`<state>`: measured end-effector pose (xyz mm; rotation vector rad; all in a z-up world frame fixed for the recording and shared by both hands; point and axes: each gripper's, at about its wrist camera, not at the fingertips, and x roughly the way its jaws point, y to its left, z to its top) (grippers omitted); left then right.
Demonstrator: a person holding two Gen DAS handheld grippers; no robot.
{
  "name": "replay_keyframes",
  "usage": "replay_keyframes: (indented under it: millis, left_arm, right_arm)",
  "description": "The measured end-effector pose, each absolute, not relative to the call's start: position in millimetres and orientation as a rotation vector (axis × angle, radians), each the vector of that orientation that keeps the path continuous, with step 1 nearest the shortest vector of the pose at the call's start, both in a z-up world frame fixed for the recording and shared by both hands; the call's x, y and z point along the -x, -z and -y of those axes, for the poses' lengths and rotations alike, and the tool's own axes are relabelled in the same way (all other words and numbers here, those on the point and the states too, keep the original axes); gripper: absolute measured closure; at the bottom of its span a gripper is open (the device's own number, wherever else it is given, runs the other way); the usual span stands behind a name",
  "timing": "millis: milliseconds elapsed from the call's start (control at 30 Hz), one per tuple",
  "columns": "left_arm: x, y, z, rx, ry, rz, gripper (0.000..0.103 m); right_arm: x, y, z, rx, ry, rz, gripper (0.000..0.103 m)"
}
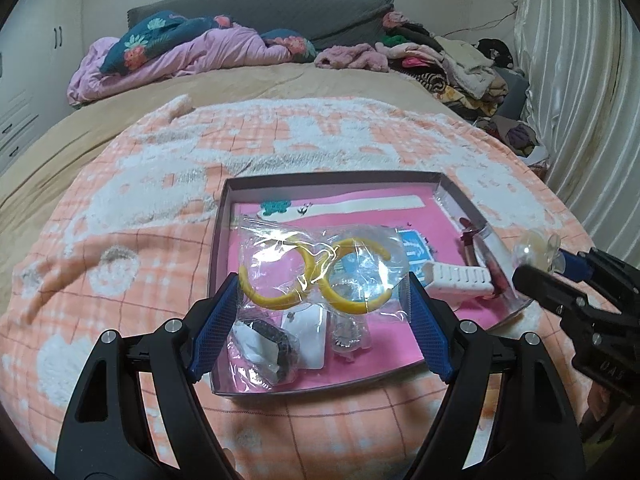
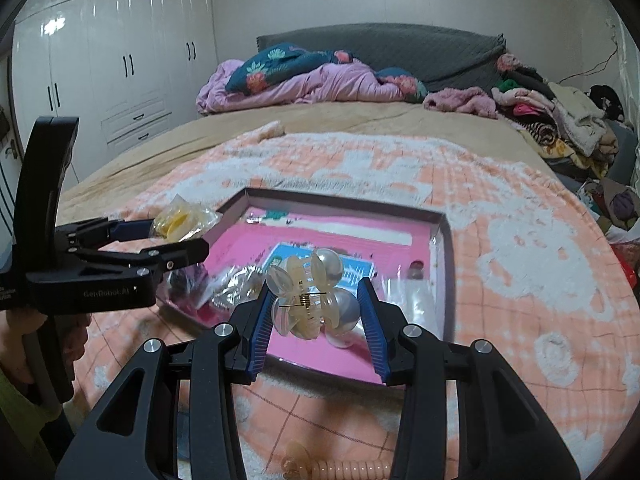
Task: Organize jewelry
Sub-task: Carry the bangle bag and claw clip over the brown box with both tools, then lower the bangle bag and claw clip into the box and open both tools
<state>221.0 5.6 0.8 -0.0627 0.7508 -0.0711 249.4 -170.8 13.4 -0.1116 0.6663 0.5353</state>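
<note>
A shallow box with a pink floor (image 1: 256, 208) (image 2: 400, 248) lies on the peach blanket. My left gripper (image 1: 322, 284) is shut on a clear bag of yellow hoops (image 1: 316, 276), held over the box; the bag also shows in the right wrist view (image 2: 180, 222). My right gripper (image 2: 316, 300) is shut on a pearly cream hair claw (image 2: 308, 296), held above the box's near edge; the claw shows at the right of the left wrist view (image 1: 538, 250). Inside the box lie a bagged dark item (image 1: 264, 344), a small clear bag (image 1: 348, 330), a white comb-like piece (image 1: 456, 280) and a blue card (image 1: 416, 252).
The peach-and-white blanket (image 1: 120, 240) covers a bed with tan sheet. Pink and floral bedding (image 2: 304, 80) lies at the headboard, a clothes pile (image 2: 560, 120) at the right. White wardrobes (image 2: 120, 60) stand left. A peach coiled hair tie (image 2: 344, 470) lies under my right gripper.
</note>
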Motion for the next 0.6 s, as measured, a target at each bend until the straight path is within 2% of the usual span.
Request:
replay_keyframes:
  millis: [600]
  left_arm:
    - [-231.9,21.2,-16.2,0.111,0.065,-0.819,0.031]
  right_arm:
    - [-256.0,21.3,149.7,0.152,-0.549,-0.733,0.063]
